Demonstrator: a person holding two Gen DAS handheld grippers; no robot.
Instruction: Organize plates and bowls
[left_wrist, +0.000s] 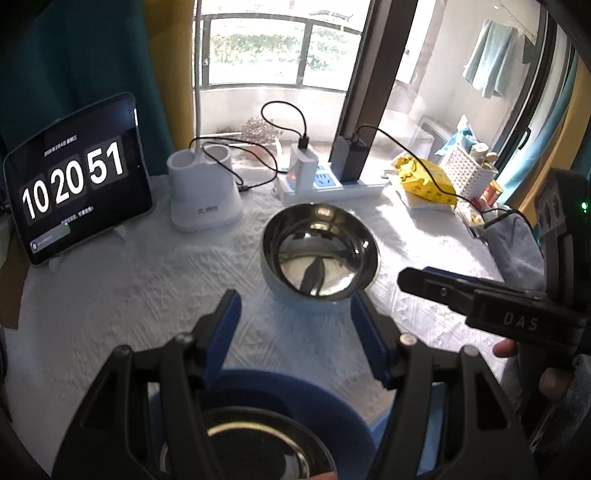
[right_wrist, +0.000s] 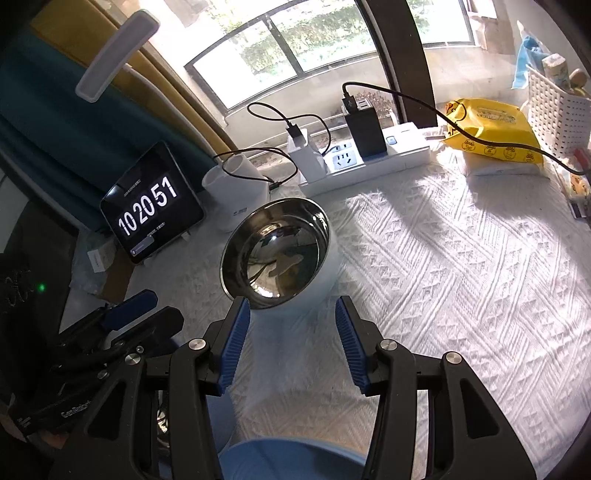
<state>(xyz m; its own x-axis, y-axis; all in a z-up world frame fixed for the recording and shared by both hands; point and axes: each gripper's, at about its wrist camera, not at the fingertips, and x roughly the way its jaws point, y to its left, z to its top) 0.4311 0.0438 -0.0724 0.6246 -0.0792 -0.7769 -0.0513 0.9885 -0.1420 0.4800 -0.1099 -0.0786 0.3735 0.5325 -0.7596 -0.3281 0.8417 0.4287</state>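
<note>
Right wrist view: bowl (right_wrist: 277, 254) dead ahead of right claw (right_wrist: 291, 314), just beyond its tips, round, no long axis. Right claw released, empty. Left claw (left_wrist: 295, 314) likewise released, equally near.

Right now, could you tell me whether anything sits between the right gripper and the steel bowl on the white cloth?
Nothing visible does. The right gripper is open, and only bare white cloth lies between its fingers and the steel bowl. The left gripper is off to the side, clear of that path.
</note>
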